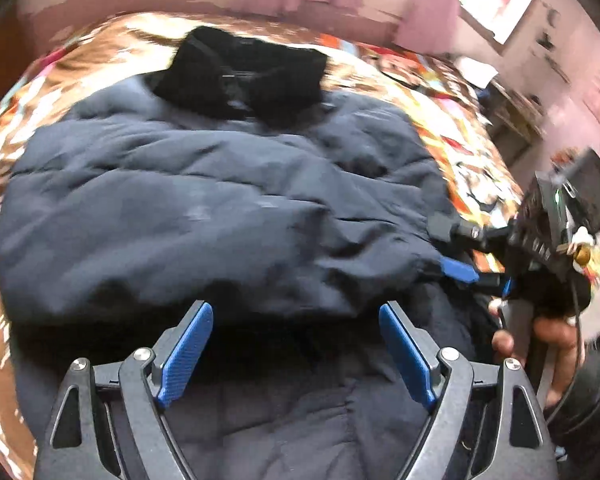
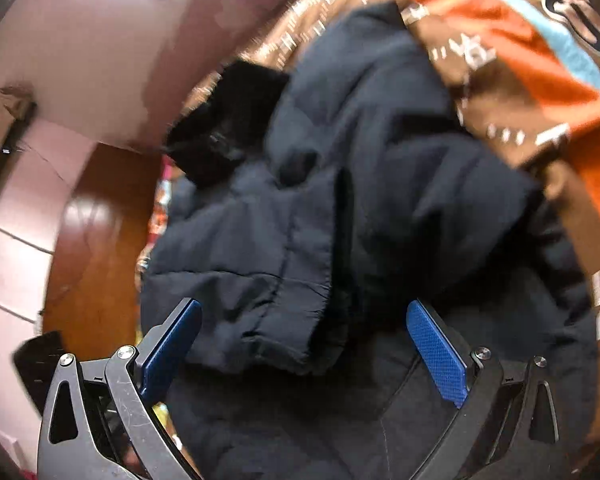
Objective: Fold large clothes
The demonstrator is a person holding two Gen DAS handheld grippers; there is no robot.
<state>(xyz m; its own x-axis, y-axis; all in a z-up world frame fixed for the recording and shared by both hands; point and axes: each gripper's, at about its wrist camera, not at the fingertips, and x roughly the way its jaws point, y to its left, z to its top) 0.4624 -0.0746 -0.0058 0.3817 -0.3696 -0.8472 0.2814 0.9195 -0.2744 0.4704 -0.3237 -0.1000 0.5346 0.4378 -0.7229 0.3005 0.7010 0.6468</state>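
A dark navy padded jacket [image 1: 204,200] lies folded on a bed with a brown, orange and multicoloured patterned bedspread [image 1: 452,128], its black furry collar [image 1: 248,72] at the far end. The left tool [image 1: 296,312] hangs over the jacket's near edge, its blue pads [image 1: 188,352] spread wide and pinching nothing. At the jacket's right edge, the right tool [image 2: 304,308] also stands spread above the cloth, nothing gripped, held in a hand [image 1: 548,340].
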